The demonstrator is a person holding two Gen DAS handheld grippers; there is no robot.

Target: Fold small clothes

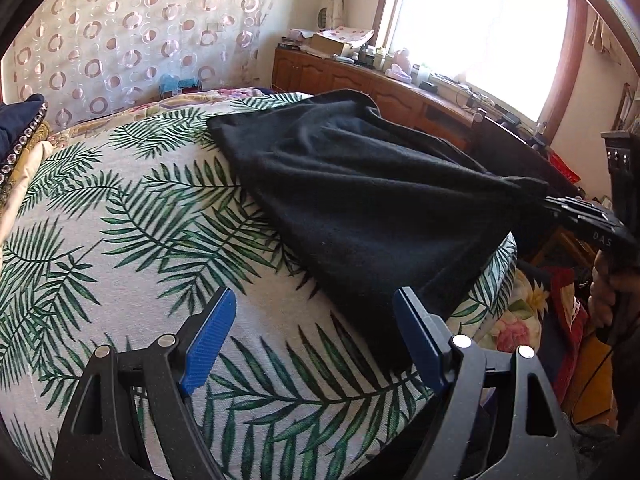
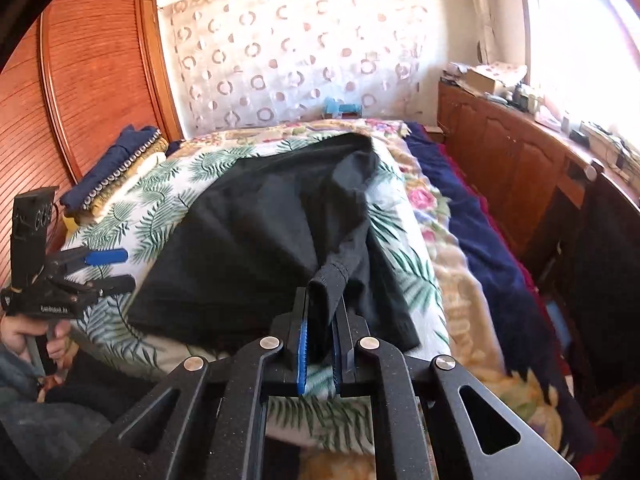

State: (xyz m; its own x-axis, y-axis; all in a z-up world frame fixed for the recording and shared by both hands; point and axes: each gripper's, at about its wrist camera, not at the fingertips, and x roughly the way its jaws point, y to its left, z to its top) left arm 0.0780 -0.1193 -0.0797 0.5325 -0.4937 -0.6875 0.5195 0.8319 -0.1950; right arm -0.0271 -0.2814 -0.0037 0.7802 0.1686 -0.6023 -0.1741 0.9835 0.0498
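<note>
Your right gripper [image 2: 320, 300] is clamped on a hemmed corner of the black garment [image 2: 256, 248], lifting that corner off the bed while the rest of the cloth lies spread on the palm-leaf bedspread [image 2: 168, 200]. Your left gripper [image 1: 312, 320] hangs with its blue pads [image 1: 208, 340] wide apart just beside the garment's near edge, holding nothing; whether one pad brushes the cloth is unclear. Folded clothes [image 2: 116, 168] lie by the wooden headboard [image 2: 92, 72].
</note>
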